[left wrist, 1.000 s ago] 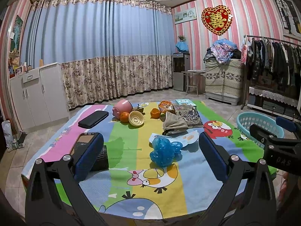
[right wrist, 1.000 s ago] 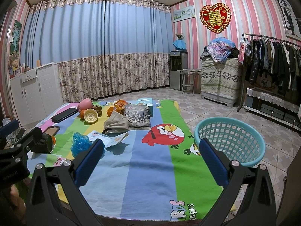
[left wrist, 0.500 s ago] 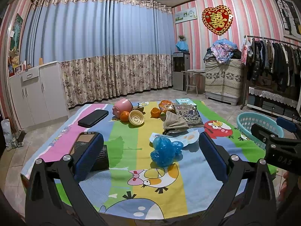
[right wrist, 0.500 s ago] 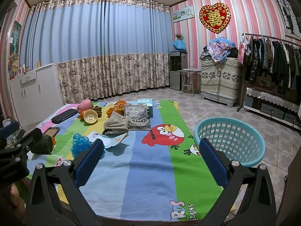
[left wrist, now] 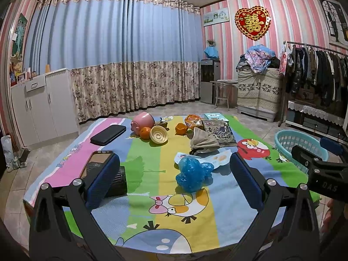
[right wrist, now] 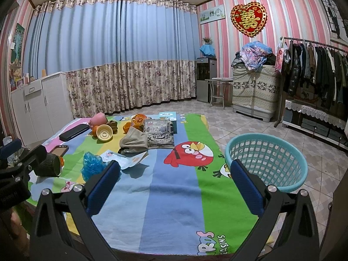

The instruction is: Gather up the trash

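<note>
Left wrist view is centred on a crumpled blue plastic bag (left wrist: 193,173), lying on the near middle of the cartoon-print cloth (left wrist: 143,198) that covers the surface. The bag is judged light, soft and slippery; a pinch across its bunched upper folds is likely to hold better than a grasp at its loose edges. Just beyond it, a torn white wrapper (left wrist: 218,157) is seen flat on the cloth, thin and limp, best taken at a raised edge. Farther off, orange peels (left wrist: 181,128) and a snack packet (left wrist: 192,120) are seen. The left hand-held gripper (left wrist: 174,181) is held wide and empty, short of the bag. The right hand-held gripper (right wrist: 174,181) is likewise spread wide and empty. A turquoise basket (right wrist: 266,162) stands on the floor to the right, beside the surface.
</note>
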### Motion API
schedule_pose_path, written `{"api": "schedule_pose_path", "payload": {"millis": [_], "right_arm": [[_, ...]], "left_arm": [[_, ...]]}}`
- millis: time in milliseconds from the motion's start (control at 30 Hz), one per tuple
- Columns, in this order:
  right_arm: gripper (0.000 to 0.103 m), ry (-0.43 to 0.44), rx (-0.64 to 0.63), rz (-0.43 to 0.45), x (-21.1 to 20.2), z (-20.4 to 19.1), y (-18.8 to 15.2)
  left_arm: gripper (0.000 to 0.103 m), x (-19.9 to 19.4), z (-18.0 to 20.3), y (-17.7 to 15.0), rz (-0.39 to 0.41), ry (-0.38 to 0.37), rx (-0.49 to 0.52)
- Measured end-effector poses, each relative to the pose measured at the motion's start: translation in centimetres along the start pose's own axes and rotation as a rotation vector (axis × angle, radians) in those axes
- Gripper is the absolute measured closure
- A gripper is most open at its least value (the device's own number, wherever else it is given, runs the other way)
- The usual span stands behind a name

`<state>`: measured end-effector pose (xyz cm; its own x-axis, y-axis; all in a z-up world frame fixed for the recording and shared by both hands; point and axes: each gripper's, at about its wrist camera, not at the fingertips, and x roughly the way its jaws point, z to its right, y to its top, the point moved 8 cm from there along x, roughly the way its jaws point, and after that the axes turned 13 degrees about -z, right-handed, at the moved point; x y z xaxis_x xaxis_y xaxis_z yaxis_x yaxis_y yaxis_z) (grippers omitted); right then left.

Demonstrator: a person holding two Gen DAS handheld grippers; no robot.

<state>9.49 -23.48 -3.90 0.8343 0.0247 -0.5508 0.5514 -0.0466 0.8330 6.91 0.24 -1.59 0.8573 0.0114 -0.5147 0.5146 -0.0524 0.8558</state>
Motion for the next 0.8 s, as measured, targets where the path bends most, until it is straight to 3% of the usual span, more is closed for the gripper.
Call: {"api": "schedule_pose_path", "payload": {"millis": [800], "right_arm": [[0.004,-0.004,0.002,-0.003,0.18,0.22,-0.26]], "left_arm": [[0.005,0.91,-0.69,-0.62,-0.021,0.007,-0.015]]}}
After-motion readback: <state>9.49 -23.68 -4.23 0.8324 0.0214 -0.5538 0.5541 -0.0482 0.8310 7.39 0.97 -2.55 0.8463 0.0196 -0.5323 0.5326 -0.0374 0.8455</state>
